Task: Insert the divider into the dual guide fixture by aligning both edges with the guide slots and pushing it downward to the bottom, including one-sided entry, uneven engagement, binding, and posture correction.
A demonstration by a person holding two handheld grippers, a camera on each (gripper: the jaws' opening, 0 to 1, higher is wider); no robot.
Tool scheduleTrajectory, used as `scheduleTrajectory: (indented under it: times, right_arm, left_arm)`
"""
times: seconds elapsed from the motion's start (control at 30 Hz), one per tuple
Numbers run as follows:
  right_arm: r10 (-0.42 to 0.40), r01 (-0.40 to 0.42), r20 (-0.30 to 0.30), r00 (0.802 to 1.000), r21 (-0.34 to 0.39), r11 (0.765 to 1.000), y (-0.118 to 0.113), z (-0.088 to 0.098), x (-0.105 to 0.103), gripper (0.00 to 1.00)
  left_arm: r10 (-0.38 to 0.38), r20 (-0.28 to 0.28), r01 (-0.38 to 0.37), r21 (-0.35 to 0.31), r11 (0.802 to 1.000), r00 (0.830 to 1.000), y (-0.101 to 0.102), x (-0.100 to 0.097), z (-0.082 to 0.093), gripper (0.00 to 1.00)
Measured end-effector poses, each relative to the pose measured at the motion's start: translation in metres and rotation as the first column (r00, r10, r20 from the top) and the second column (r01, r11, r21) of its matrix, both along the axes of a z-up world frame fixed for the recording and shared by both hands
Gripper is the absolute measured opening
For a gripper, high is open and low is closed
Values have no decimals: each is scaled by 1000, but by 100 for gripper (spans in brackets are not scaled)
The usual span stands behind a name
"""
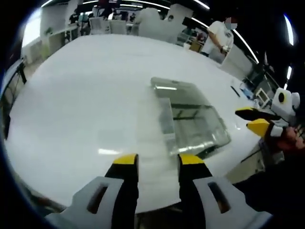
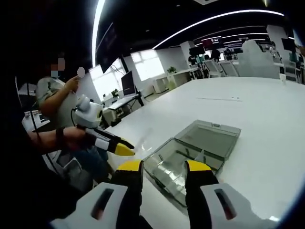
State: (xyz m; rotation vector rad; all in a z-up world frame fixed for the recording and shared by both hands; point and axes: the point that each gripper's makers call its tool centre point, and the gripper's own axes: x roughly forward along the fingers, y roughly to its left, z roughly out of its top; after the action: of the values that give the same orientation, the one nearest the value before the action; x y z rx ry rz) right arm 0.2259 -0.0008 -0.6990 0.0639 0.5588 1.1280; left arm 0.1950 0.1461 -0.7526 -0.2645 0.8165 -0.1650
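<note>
In the left gripper view the left gripper (image 1: 158, 162) has its two yellow-tipped jaws spread, and between them lies a frosted, see-through sheet, the divider (image 1: 153, 143), flat on the white table (image 1: 86, 95); whether the jaws touch its edges cannot be told. The sheet runs forward from between the jaws, and its far end reaches the near side of a clear plastic box (image 1: 193, 117), which sits ahead and slightly right of the jaws with its lid swung open. Well off to the right of the jaws the right gripper (image 1: 255, 121) comes in, a hand (image 1: 290, 138) behind it, jaws apart and holding nothing. Beyond the table a person (image 1: 219, 38) stands. In the right gripper view the right gripper (image 2: 164, 167) has its jaws spread with nothing between them, hovering just above the near edge of the clear plastic box (image 2: 195, 152), whose open lid lies ahead and to the right. To the left of the jaws the left gripper (image 2: 119, 145) shows, held by a hand (image 2: 71, 138); its jaw state cannot be told here.
</note>
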Motion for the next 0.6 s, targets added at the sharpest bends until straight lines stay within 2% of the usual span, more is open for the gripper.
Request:
scheduleTrajectory:
  times: [0.13, 0.2, 0.27, 0.3, 0.4, 0.5, 0.6]
  right_arm:
    - [4, -3, -9, 1000, 20, 1000, 4, 3, -1, 29]
    - [4, -3, -8, 1000, 29, 1000, 6, 5, 0, 27]
    - [11, -11, 10, 1000, 29, 1000, 8, 7, 1, 25]
    - [17, -18, 22, 1000, 30, 999, 9, 8, 0, 24]
    - [19, -19, 6, 1000, 54, 998, 12, 11, -1, 23]
    - [26, -27, 15, 1000, 57, 998, 14, 12, 0, 22]
    - [35, -35, 0, 999, 62, 997, 16, 11, -1, 21]
  left_arm:
    - [-6, 15, 6, -10, 1000, 1000, -6, 0, 7, 29]
    - [7, 39, -6, -37, 999, 999, -9, 2, 13, 29]
    - [14, 69, -10, -55, 998, 998, -13, 3, 18, 29]
    - [15, 65, -11, -56, 998, 998, -14, 3, 18, 29]
    - [3, 73, 1, -65, 998, 997, -19, 3, 19, 29]
    - [7, 89, 0, -83, 997, 996, -23, 4, 23, 29]
    - [30, 123, -17, -103, 995, 992, -24, 7, 28, 29]
